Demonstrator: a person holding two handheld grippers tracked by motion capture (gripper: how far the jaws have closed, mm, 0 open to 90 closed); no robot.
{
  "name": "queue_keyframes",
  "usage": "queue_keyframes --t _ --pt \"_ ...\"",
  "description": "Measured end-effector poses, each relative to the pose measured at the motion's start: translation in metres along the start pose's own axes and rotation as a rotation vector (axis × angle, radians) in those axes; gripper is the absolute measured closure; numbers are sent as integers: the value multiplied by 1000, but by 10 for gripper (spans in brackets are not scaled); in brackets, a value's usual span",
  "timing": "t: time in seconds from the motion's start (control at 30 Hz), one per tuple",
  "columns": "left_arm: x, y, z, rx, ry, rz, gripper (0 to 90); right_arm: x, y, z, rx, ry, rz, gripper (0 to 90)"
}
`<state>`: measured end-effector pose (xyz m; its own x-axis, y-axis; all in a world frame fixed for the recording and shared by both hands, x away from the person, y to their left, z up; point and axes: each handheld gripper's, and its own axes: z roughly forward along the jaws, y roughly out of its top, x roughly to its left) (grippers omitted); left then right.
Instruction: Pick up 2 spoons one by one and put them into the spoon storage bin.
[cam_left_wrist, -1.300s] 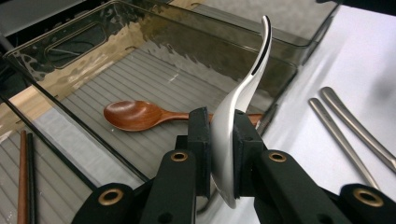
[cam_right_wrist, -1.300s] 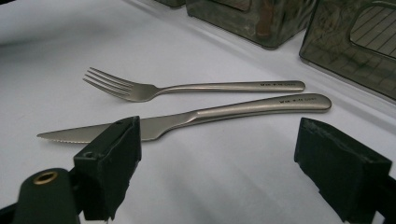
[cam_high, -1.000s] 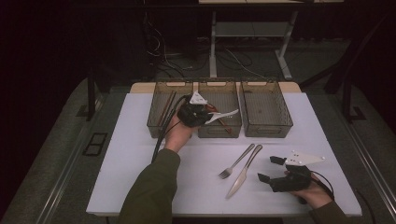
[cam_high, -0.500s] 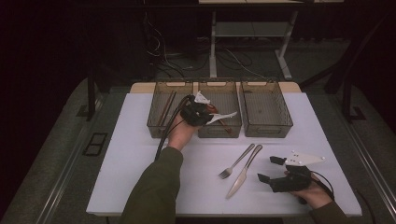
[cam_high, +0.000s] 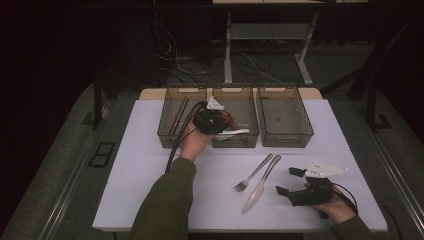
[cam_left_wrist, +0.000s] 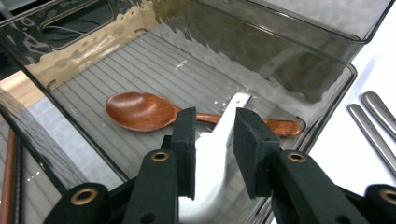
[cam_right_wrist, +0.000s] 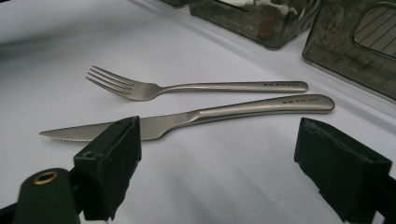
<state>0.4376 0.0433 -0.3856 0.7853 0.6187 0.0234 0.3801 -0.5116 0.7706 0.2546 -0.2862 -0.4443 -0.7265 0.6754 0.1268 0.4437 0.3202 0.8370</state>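
Observation:
My left gripper (cam_high: 225, 130) reaches over the middle bin (cam_high: 235, 90). In the left gripper view my left gripper (cam_left_wrist: 215, 126) has a white spoon (cam_left_wrist: 219, 135) between its pads. The jaws have just been opening, and the spoon's handle tip rests down in the bin across a brown wooden spoon (cam_left_wrist: 140, 109). The white spoon (cam_high: 236, 132) sticks out to the right of that hand. My right gripper (cam_high: 287, 181) rests on the table at the front right, open wide and empty. A steel knife (cam_right_wrist: 210, 114) and fork (cam_right_wrist: 187, 87) lie just ahead of my right gripper (cam_right_wrist: 217, 154).
Three smoky clear bins stand in a row at the table's far edge. The left bin (cam_high: 167, 135) holds brown chopsticks (cam_high: 179, 112). The right bin (cam_high: 285, 90) stands beside the middle one. The fork (cam_high: 255, 172) and knife (cam_high: 261, 182) lie side by side on the white tabletop (cam_high: 150, 190).
The left hand has dipped a little toward the middle bin with the white spoon, and the spoon now lies lower. The right hand and the cutlery have not moved.

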Motion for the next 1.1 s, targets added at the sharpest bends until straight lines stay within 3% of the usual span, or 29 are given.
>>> queue_keyframes --t 0.37,0.47,0.7,1.1 --pt "-1 -1 -12 -56 -48 -33 530 0 0 1 5 3 -1 146" --pt "-1 -3 -17 -57 -49 -12 492 0 0 1 6 4 0 146" --pt "-5 -12 -28 -97 -84 -29 426 -1 0 2 5 4 0 146" --pt "-21 -34 -47 -106 -122 -31 308 -2 -2 3 20 6 2 146"
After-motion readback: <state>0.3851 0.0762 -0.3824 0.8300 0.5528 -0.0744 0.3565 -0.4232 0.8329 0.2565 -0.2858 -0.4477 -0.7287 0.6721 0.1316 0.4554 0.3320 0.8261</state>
